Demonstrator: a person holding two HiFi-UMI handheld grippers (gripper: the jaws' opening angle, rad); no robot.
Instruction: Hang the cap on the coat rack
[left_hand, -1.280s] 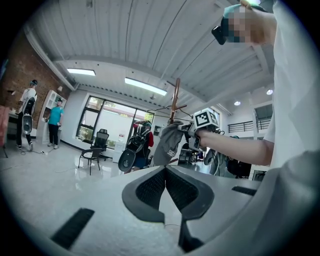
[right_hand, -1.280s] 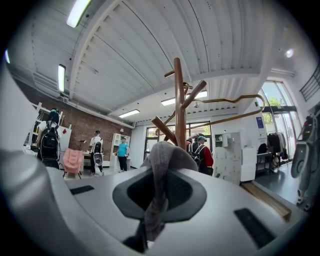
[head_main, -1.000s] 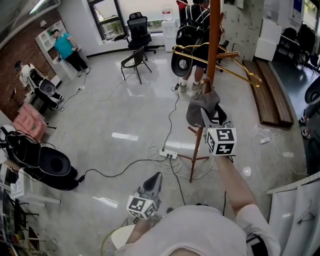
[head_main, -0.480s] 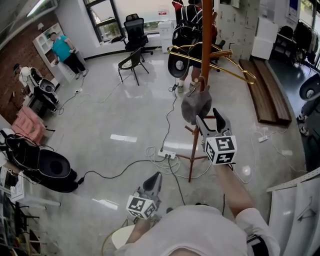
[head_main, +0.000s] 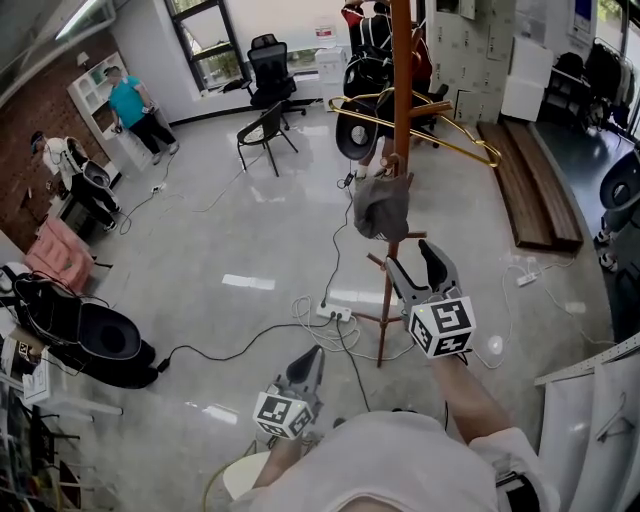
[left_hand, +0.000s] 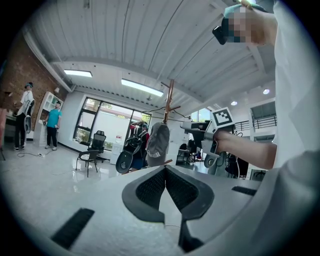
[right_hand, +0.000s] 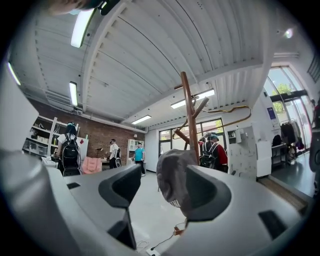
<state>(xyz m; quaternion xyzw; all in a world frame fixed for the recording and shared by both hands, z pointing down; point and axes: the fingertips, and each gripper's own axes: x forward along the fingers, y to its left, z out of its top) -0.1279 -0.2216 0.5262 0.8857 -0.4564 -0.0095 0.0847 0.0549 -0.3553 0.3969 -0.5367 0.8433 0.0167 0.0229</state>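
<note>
The soft grey fabric cap (head_main: 381, 207) hung from a short angled peg on the tall brown wooden coat rack (head_main: 401, 60). It drooped against the pole, its crown slack, with a line of pale lettering near its lower edge. The rack stood upright on splayed legs, with more pegs branching off higher up the pole.

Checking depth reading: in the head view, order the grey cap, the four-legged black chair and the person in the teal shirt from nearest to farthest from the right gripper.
1. Grey cap, on the coat rack just ahead of the right gripper.
2. Four-legged black chair, mid-floor, left.
3. Person in the teal shirt, far left.
</note>
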